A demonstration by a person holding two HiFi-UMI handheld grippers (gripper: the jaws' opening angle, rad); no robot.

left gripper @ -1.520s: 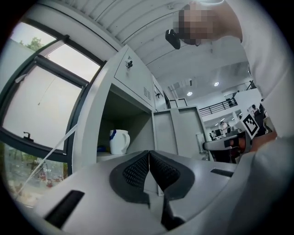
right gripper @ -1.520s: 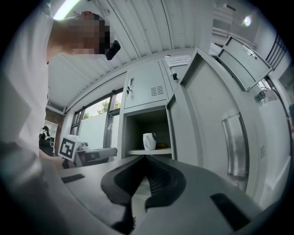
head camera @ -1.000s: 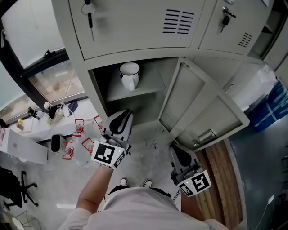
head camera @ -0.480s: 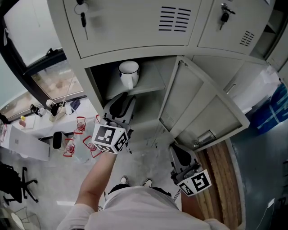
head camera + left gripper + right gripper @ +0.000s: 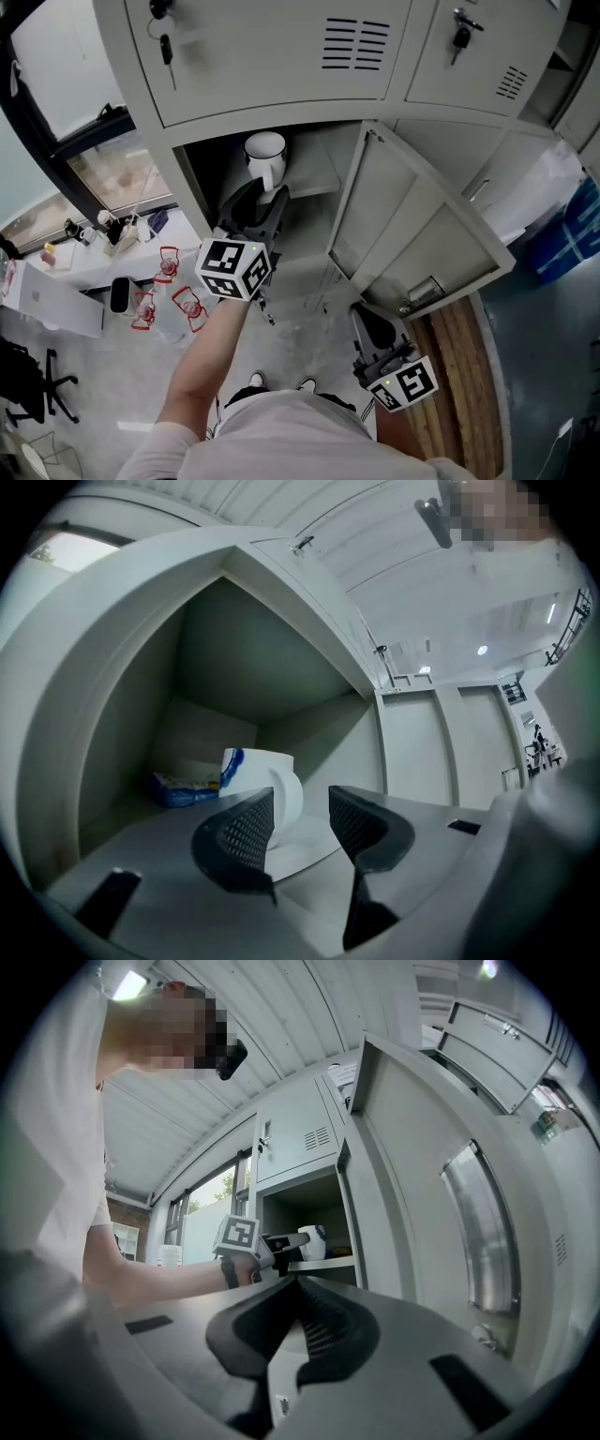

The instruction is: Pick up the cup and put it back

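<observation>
We see the cup (image 5: pixel 265 155) (image 5: pixel 251 766) upright on the shelf (image 5: pixel 314 171) in the open locker. Our left tool (image 5: pixel 270 193) (image 5: pixel 300 810) has just been opening its jaws. They stand wide apart just short of the cup, with nothing between them. Our right tool (image 5: pixel 373 330) (image 5: pixel 302 1314) hangs low beside the door (image 5: pixel 412 225), closed and empty. Behind the cup lies what may be a blue packet (image 5: pixel 183 787).

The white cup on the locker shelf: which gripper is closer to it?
Left. The left gripper is just short of the cup at the shelf edge; its jaws have just been opening, nothing between them. The right gripper, shut, hangs low beside the open locker door.
</observation>
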